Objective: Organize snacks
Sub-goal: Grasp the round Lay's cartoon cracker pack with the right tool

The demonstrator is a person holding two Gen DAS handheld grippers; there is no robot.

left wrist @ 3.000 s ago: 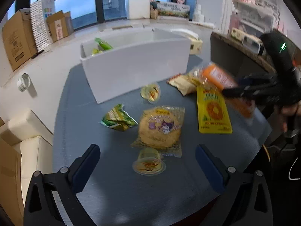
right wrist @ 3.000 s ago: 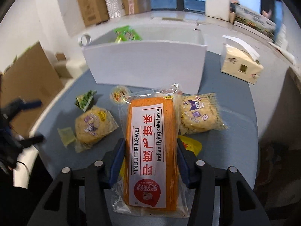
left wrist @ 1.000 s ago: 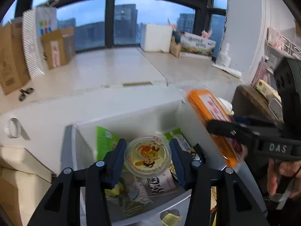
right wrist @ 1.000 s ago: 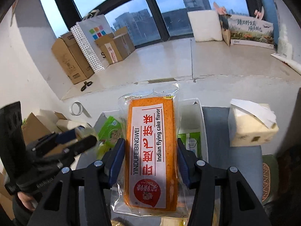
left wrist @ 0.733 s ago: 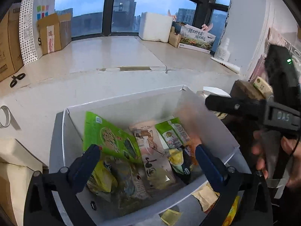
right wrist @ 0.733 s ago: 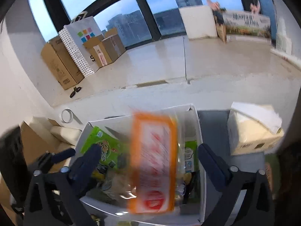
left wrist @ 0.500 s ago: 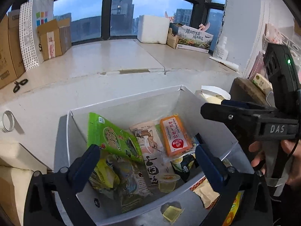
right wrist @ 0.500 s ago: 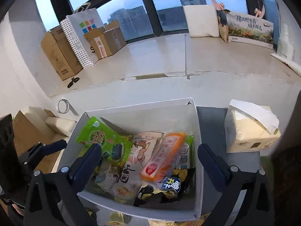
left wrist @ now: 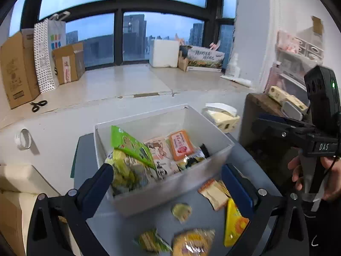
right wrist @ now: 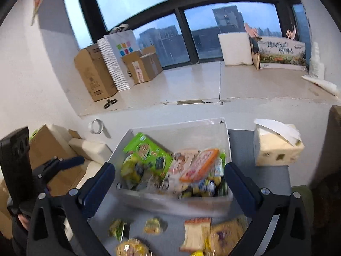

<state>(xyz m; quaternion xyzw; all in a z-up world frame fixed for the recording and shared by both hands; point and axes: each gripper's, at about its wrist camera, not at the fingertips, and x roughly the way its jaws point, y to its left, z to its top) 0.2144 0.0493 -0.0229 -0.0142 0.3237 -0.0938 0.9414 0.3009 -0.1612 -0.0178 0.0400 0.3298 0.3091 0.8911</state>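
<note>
A white bin [left wrist: 215,136] [right wrist: 226,140] on the grey table holds several snack packs, among them the orange flying cake pack [left wrist: 181,145] [right wrist: 200,166] and a green pack [left wrist: 127,145] [right wrist: 147,151]. My left gripper [left wrist: 168,183] is open and empty above the bin's near wall. My right gripper [right wrist: 169,181] is open and empty over the bin; it also shows in the left wrist view [left wrist: 277,125]. Loose snacks lie in front of the bin: a yellow pack [left wrist: 234,224], a jelly cup [left wrist: 181,211] [right wrist: 154,226], a round cake pack [left wrist: 191,243] and a tan pack [left wrist: 213,194] [right wrist: 194,234].
A tissue box [left wrist: 223,117] [right wrist: 275,147] stands right of the bin. A tape roll [left wrist: 23,138] [right wrist: 96,125] and scissors [left wrist: 38,105] lie on the white ledge behind. Cardboard boxes [right wrist: 96,76] stand by the window. A dark cabinet [left wrist: 266,128] is at the right.
Both grippers opened and dropped their loads into the bin: the left its jelly cup, the right the orange cake pack. Both have since pulled back, bringing the loose snacks into view.
</note>
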